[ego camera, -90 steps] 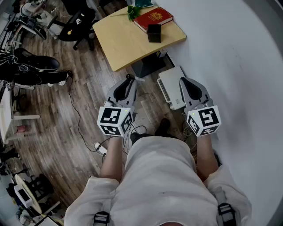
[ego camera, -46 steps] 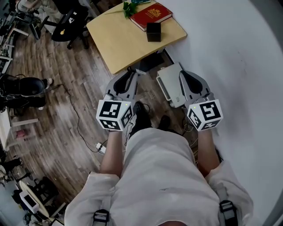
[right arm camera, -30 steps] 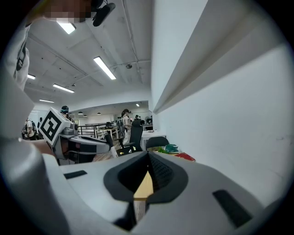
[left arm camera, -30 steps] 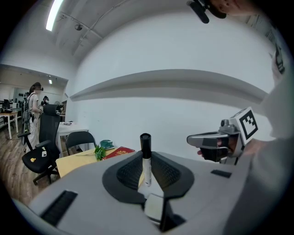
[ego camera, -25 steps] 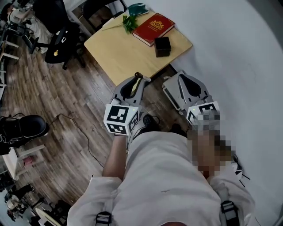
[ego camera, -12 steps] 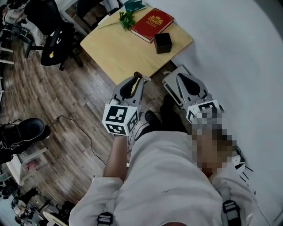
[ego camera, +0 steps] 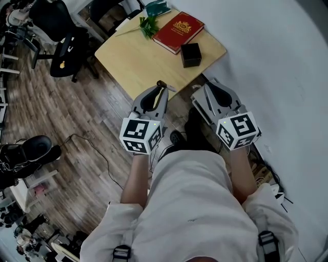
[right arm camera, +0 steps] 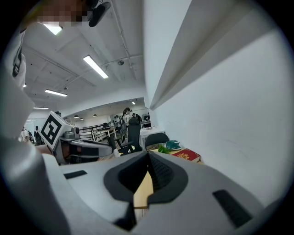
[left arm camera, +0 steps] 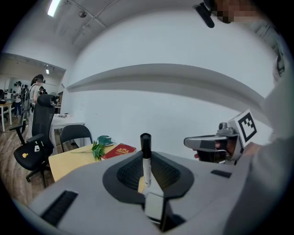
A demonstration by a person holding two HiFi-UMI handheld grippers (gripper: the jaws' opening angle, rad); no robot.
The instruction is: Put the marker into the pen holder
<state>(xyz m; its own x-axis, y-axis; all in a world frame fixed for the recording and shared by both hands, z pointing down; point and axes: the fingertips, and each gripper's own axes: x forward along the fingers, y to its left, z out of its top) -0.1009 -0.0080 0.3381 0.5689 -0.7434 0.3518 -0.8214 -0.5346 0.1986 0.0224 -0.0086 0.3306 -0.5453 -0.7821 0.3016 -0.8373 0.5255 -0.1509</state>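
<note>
My left gripper [ego camera: 160,91] is shut on a marker [ego camera: 161,85] with a white body and black cap. The marker [left arm camera: 146,153] stands upright between the pads in the left gripper view, cap above the left gripper [left arm camera: 146,170]. My right gripper [ego camera: 212,89] is shut with nothing in it; its tips meet in the right gripper view [right arm camera: 148,156]. The pen holder [ego camera: 191,55], a small black cube, stands on the wooden table [ego camera: 136,59] ahead of both grippers, near the wall. Both grippers hover over the floor just short of the table's near edge.
A red book [ego camera: 179,31], a green sprig [ego camera: 148,23] and a teal object [ego camera: 157,8] lie at the table's far end. A black office chair [ego camera: 66,43] stands left of the table. A white wall [ego camera: 277,61] runs along the right. Cables cross the wooden floor [ego camera: 92,148].
The person has stepped toward the table, which now lies closer to both grippers. The left gripper still holds the marker; the right stays shut and empty.
</note>
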